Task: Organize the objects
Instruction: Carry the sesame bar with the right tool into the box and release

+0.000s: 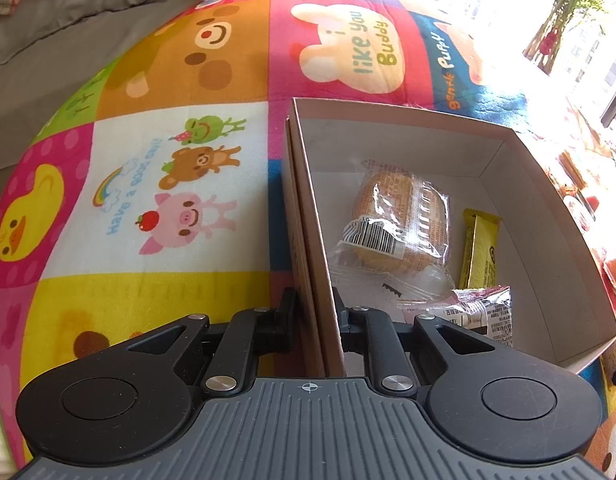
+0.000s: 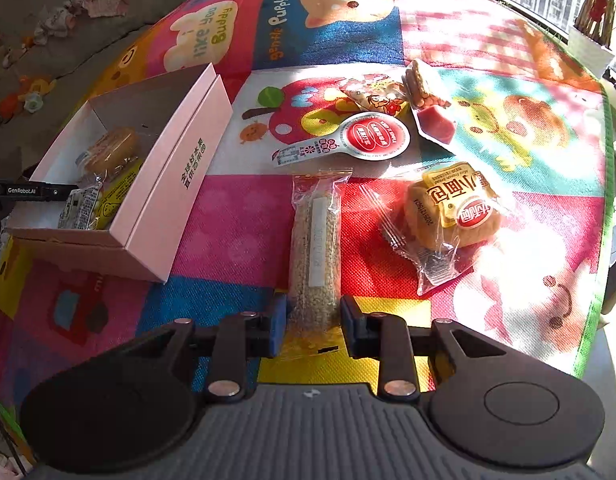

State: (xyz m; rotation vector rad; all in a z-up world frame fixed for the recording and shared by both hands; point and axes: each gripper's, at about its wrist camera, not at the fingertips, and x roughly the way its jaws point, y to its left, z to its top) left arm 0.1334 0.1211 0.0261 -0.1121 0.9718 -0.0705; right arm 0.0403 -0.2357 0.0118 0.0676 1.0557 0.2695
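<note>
An open cardboard box (image 1: 315, 216) sits on the cartoon play mat; it also shows in the right wrist view (image 2: 180, 168). Inside lie a wrapped bun (image 1: 399, 220), a yellow bar (image 1: 479, 248) and a small pink-and-clear packet (image 1: 475, 308). My left gripper (image 1: 313, 312) is shut on the box's near wall, one finger outside and one inside. My right gripper (image 2: 313, 320) straddles the near end of a long clear grain-bar packet (image 2: 315, 248) on the mat, fingers touching its sides.
To the right on the mat lie a wrapped bread bun (image 2: 451, 216), a red-and-white lidded cup (image 2: 367, 140), a snack pouch (image 2: 375, 92) and a biscuit pack with a pink block (image 2: 427, 108). A grey sofa (image 1: 68, 40) runs behind; a window and a plant (image 2: 599, 8) stand at the far right.
</note>
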